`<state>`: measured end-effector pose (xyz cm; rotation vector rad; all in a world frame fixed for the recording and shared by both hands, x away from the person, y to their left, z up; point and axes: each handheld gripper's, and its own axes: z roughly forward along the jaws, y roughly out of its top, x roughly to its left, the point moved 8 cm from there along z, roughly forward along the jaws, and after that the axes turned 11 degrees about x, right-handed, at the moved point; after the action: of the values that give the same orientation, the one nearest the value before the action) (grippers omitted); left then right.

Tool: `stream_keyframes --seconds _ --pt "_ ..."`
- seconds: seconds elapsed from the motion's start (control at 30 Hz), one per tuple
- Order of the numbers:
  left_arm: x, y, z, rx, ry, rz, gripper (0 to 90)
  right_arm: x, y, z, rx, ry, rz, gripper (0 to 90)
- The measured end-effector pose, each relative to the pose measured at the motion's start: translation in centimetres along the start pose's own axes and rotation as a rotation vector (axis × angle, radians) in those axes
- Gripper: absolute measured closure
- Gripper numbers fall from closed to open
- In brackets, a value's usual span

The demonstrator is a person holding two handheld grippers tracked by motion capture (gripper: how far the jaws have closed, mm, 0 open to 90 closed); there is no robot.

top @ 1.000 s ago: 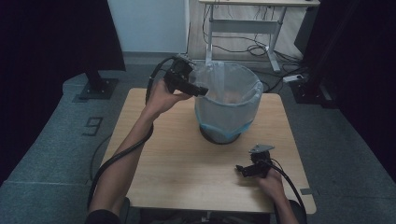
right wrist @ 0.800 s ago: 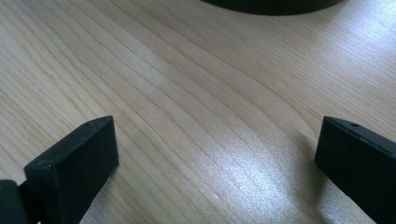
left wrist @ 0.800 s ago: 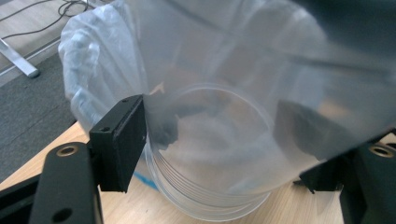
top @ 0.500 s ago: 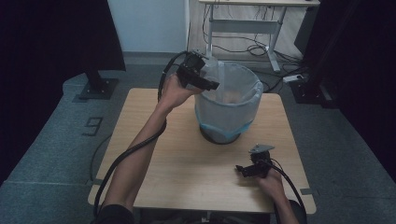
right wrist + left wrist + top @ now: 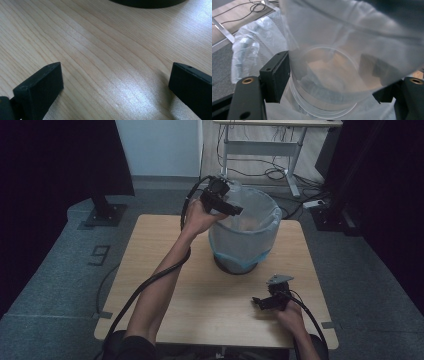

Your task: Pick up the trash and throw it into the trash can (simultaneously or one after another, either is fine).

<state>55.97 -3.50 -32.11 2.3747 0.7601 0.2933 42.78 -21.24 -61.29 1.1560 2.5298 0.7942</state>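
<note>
High view: a person sits at a wooden table (image 5: 150, 270) holding a two-jaw gripper in each hand. A round bin (image 5: 250, 255) lined with a pale plastic bag (image 5: 270, 215) stands at the middle of the table's far half. The left gripper (image 5: 235, 211) is raised at the bin's far left rim, its jaws pointing across the opening.

Left gripper view: the two black jaws are closed partway onto a clear plastic container (image 5: 324, 75), one pad against each side of it. It looks ribbed and round. Whether it is a cup or a bottle I cannot tell. Its long axis runs away from the camera, in line with the jaws, and crumpled bag plastic lies beside and beneath it.

The bin's open mouth lies just beyond and below the held container, so letting it go there would likely drop it inside. The left hand is the one at the bin.

The right gripper (image 5: 257, 301) rests low over the table's near right part, well apart from the bin. In the right gripper view its jaws stand spread wide over bare wood with nothing between them
</note>
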Motion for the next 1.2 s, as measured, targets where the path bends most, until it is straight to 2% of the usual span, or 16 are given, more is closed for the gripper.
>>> stream_keyframes --seconds 0.27,0.37,0.43,0.53,0.6,0.67,0.97,1.2 --pt "-0.2 -0.1 2.1 0.031 0.019 0.017 25.5 0.0 0.0 0.0 0.000 0.000 0.000 0.0" --pt "-0.1 -0.2 2.8 0.034 0.023 0.008 23.8 0.0 0.0 0.0 0.000 0.000 0.000 0.0" --pt "0.2 -0.3 3.2 0.046 0.033 -0.013 14.3 0.0 0.0 0.0 0.000 0.000 0.000 0.0" --pt "0.3 -0.6 3.7 0.072 0.038 -0.012 7.4 0.0 0.0 0.0 0.000 0.000 0.000 0.0" --pt "0.2 -0.8 3.6 0.074 0.027 -0.006 1.3 0.0 0.0 0.0 0.000 0.000 0.000 0.0" --pt "0.1 -0.8 3.3 0.068 0.021 -0.001 0.0 0.0 0.0 0.0 0.000 0.000 -0.001 0.0" --pt "-0.3 -1.0 1.4 0.030 -0.021 0.017 0.0 0.0 0.0 0.0 0.000 0.001 -0.002 0.0" --pt "-0.5 -1.5 0.4 0.008 -0.014 0.036 0.0 0.0 0.0 0.0 0.000 0.001 -0.001 0.0"
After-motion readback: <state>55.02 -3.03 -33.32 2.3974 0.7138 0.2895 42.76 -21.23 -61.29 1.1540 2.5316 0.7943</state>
